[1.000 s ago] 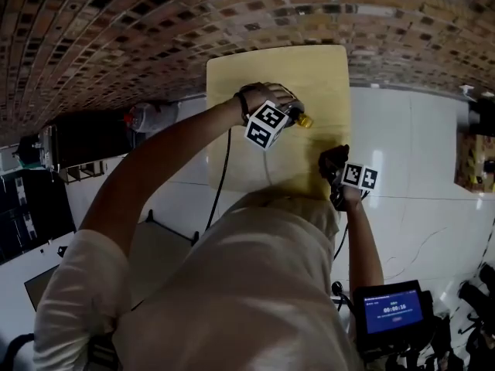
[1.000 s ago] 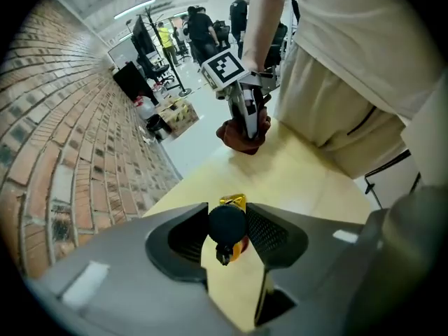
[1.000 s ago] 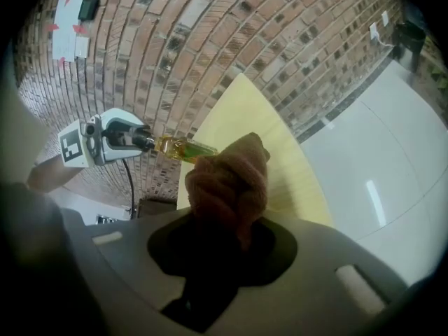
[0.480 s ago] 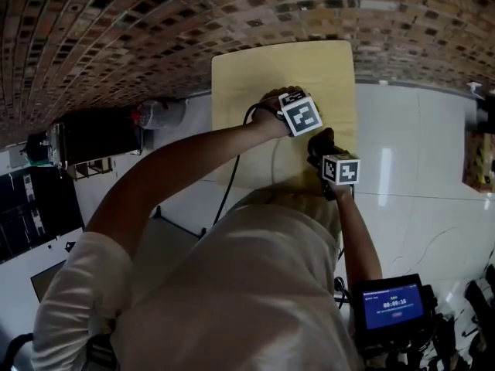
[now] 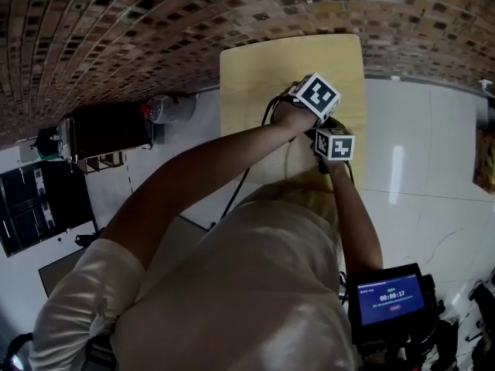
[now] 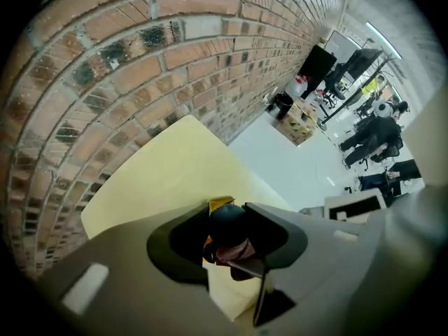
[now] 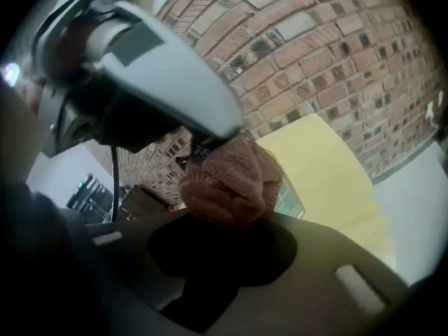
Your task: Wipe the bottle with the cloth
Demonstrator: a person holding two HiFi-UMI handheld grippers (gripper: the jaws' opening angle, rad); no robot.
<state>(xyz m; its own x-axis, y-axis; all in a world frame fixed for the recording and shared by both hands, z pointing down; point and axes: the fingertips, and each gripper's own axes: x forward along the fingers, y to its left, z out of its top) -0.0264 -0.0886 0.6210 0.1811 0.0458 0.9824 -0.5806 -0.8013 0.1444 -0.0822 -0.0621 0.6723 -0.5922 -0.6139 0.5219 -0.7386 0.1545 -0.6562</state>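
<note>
I work over the yellow tabletop (image 5: 259,76) by the brick wall (image 5: 116,37), with my 2 grippers close together near its right edge, so I judge a dropped thing would land on wood, not on the floor. My left gripper (image 6: 231,235) points steeply down and is clamped on the dark bottle (image 6: 225,222), which steadies it for wiping. My right gripper (image 7: 225,224) is clamped on the bunched pinkish cloth (image 7: 231,180), its wad up under the left gripper; whether it touches the bottle I cannot tell.
</note>
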